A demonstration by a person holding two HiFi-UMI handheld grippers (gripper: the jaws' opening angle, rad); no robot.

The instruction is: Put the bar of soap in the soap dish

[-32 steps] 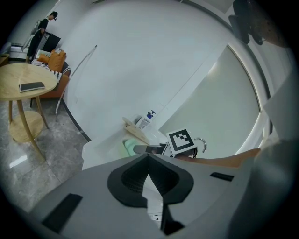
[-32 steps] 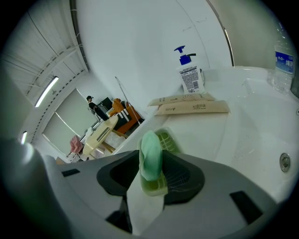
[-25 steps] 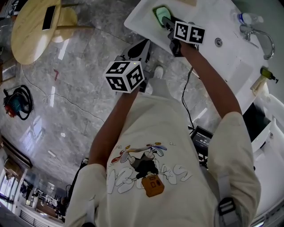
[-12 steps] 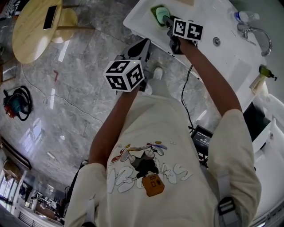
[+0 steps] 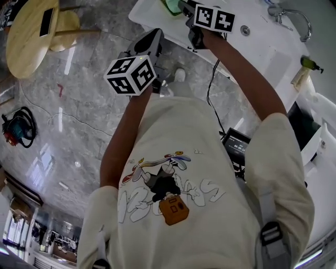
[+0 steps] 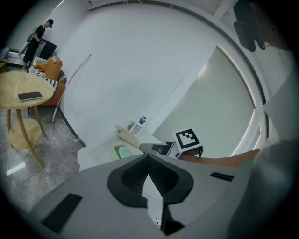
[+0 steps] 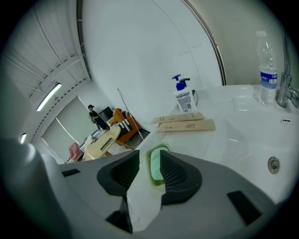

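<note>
The pale green bar of soap [image 7: 157, 164] lies in the darker green soap dish [image 7: 155, 184] on the white counter [image 7: 233, 135]. My right gripper [image 7: 149, 154] hangs just above it, open, nothing between its pads; the soap shows through the gap. In the head view the dish [image 5: 170, 5] is cut by the top edge, right in front of the right gripper [image 5: 184, 6]. My left gripper [image 6: 148, 161] is shut and empty, held back from the counter over the floor, with dish [image 6: 122, 151] and right gripper [image 6: 150, 148] ahead of it.
On the counter stand a pump bottle [image 7: 183, 98], two flat paper packets [image 7: 187, 123], a water bottle [image 7: 266, 67] and the tap [image 7: 285, 88] over the basin with its drain [image 7: 274, 163]. A round wooden table [image 5: 31, 31] stands on the marble floor to the left.
My right gripper has lifted a little off the dish, leaving the soap in it. The left gripper has kept its place and stayed shut.
</note>
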